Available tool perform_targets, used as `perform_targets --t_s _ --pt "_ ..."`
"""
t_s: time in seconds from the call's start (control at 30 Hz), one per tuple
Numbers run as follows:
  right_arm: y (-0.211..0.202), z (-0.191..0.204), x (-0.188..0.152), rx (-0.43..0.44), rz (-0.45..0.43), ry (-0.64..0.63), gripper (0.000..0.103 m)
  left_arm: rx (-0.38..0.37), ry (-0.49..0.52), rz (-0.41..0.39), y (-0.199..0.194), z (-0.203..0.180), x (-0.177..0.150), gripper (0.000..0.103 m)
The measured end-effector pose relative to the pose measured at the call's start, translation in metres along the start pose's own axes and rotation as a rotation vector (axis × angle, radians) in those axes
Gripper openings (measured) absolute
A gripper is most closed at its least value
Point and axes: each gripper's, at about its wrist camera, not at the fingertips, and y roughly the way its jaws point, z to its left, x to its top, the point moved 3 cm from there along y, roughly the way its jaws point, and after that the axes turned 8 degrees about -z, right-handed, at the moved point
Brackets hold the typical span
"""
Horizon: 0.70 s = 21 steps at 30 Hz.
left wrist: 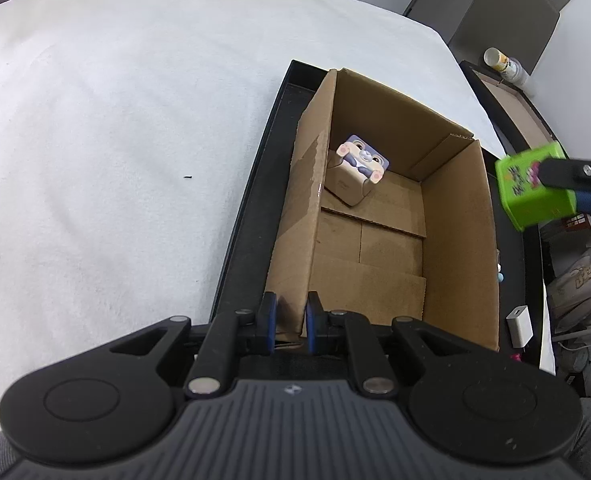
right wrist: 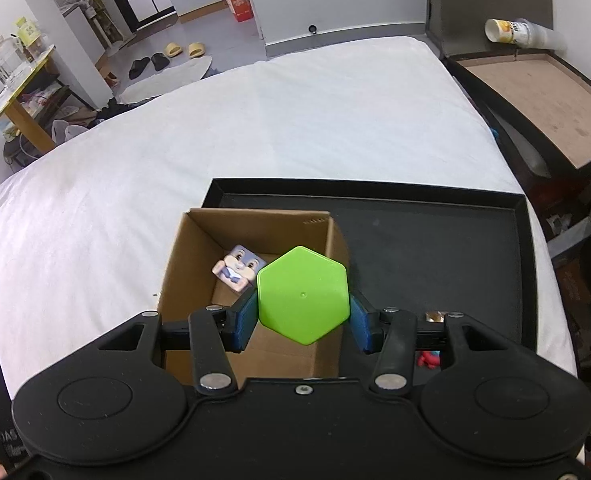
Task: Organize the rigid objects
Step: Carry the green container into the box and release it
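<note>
An open cardboard box stands in a black tray on a white bed. A small cube with a cartoon rabbit lies inside the box at its far end. My left gripper is shut on the box's near left wall. My right gripper is shut on a green hexagonal box and holds it above the box's right wall.
A white charger block and a small red toy lie in the tray beside the box. An open brown case with a lying can stands to the right of the bed. The white bedcover spreads left.
</note>
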Motion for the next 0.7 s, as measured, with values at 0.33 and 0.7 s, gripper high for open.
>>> perform_targets --t_s 0.33,0.7 --pt "0.012 0.019 0.014 0.026 -0.026 -0.011 0.048 -0.004 0.0 -0.004 -0.001 0.001 0.0 0.013" --pt "0.0 0.0 0.006 0.004 -0.059 0.04 0.079 -0.003 -0.002 -0.005 -0.002 0.0 0.0 0.015"
